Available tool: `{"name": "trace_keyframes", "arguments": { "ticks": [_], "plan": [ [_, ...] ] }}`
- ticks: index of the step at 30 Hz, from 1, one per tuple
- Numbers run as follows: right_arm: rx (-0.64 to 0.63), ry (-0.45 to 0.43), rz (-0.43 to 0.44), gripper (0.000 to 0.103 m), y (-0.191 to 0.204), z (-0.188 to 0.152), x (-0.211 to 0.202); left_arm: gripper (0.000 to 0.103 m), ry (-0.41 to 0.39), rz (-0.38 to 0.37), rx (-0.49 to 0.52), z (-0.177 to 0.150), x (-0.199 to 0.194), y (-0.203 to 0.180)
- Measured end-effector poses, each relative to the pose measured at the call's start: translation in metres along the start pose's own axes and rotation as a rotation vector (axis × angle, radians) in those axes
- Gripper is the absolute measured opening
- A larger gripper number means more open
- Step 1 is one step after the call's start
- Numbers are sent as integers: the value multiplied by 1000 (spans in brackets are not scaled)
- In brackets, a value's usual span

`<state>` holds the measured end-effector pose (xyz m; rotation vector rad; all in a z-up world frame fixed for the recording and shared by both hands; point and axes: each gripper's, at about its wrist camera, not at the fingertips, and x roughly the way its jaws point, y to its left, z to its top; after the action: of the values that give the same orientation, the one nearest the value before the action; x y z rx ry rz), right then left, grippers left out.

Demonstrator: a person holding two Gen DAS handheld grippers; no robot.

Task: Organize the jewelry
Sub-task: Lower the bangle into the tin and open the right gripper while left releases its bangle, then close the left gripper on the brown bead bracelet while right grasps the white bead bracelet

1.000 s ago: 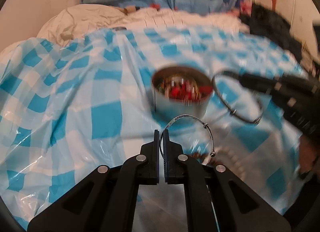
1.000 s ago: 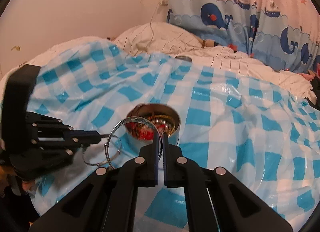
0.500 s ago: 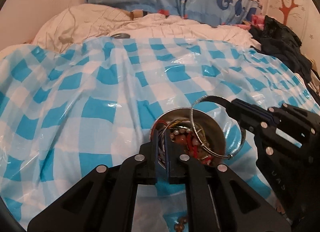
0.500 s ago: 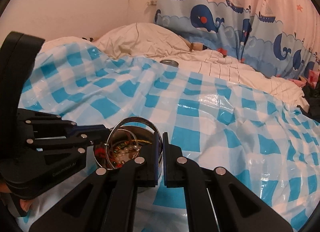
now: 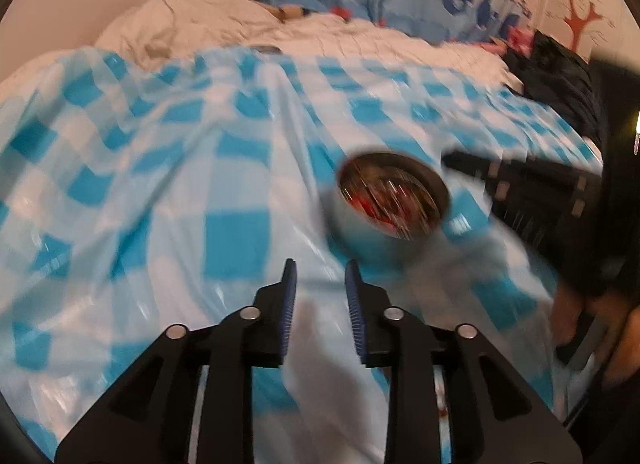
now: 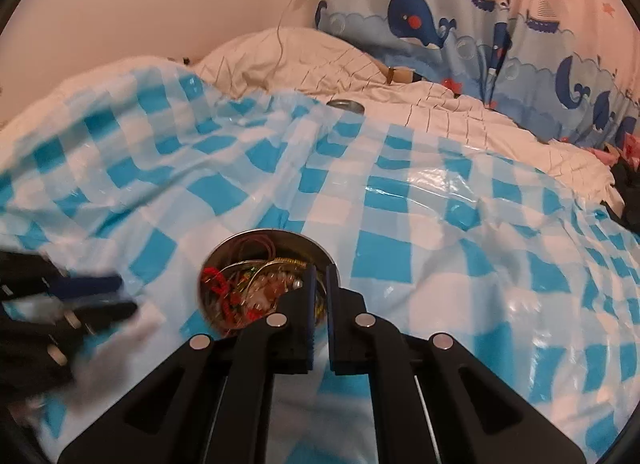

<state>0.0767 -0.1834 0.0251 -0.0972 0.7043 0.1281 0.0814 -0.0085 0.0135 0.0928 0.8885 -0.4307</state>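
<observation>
Your left gripper (image 5: 320,276) sits at the lower centre of its own view with its jaws apart and nothing between them; they have just been opening, and only the blue-checked sheet (image 5: 236,240) shows through the gap. That view is smeared by motion blur. The tin (image 5: 394,200) stands right of centre there, above and to the right of the left fingertips and clear of them, with a blurred tangle of jewelry (image 5: 388,196) inside. In the right wrist view your right gripper (image 6: 319,276) is at the lower centre, its jaws together apart from a thin slit and nothing seen pinched between them; the tips hang over the near right part of the tin's rim. The tin's contents are sharper there: bangles, beads and red cord lie heaped inside, in the lower middle of the frame. The left gripper appears blurred at the left edge of that view, beside the tin and not touching it. In the upper half lie a white quilt (image 6: 440,100) and a whale-print curtain (image 6: 460,24). A small round lid (image 6: 346,105) rests where the sheet meets the quilt.
</observation>
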Motion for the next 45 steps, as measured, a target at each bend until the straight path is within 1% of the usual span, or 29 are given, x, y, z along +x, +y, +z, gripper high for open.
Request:
{"name": "trace_keyframes", "arguments": {
  "ticks": [1,2,3,4,5,6,8,11,14,16,18,21,23,25,27,28,32,34,35,36,37,40,41,45],
  "plan": [
    [20,-1,13,10,-4,-8,-14,28,12,-11,12,-7,0,-3],
    [37,3,23,20,-6,-14,-22,29,24,-20,21,-14,-1,-7],
    [81,18,60,25,-11,-27,-34,31,37,-30,26,-21,-1,-10],
    [116,36,98,25,-16,-37,-40,32,47,-41,28,-28,-2,-13],
    [154,75,158,25,-19,-50,-45,33,48,-44,25,-31,-3,-14],
    [159,95,181,25,-19,-56,-47,35,48,-48,17,-35,-5,-15],
    [123,124,194,25,-9,-70,-52,36,45,-58,-4,-41,-9,-14],
    [74,138,222,25,9,-75,-51,38,32,-63,-22,-47,-15,-14],
    [23,163,213,25,26,-80,-39,39,28,-60,-5,-49,-15,-18],
    [-18,178,189,25,36,-84,-31,41,26,-41,20,-50,-14,-21],
    [-81,186,137,25,47,-87,-23,43,26,-33,29,-51,-14,-23],
    [-165,174,15,24,54,-92,-17,44,20,-20,48,-50,-13,-26],
    [-134,175,-21,19,45,-91,-16,45,16,-8,67,-49,-12,-30],
    [-88,180,-19,18,34,-91,-15,46,18,-10,86,-48,-10,-36],
    [-67,184,9,17,29,-91,-16,46,22,-7,109,-47,-6,-42],
    [-73,189,21,16,30,-92,-16,46,26,-2,121,-47,-3,-46],
    [-107,195,20,9,36,-93,-14,46,51,31,163,-49,11,-55],
    [-100,196,17,8,36,-93,-14,46,51,48,181,-51,14,-57],
    [-88,195,21,8,34,-92,-15,45,49,54,190,-52,15,-58],
    [-68,193,30,8,32,-92,-15,26,49,54,197,-53,15,-59],
    [-49,191,41,8,29,-90,-16,10,66,42,205,-53,16,-60],
    [45,181,92,8,13,-85,-19,10,64,22,201,-52,13,-58],
    [78,173,110,8,7,-84,-21,10,54,4,179,-51,9,-55],
    [182,137,187,8,-9,-77,-27,10,3,-13,113,-44,-6,-39]
  ]
}}
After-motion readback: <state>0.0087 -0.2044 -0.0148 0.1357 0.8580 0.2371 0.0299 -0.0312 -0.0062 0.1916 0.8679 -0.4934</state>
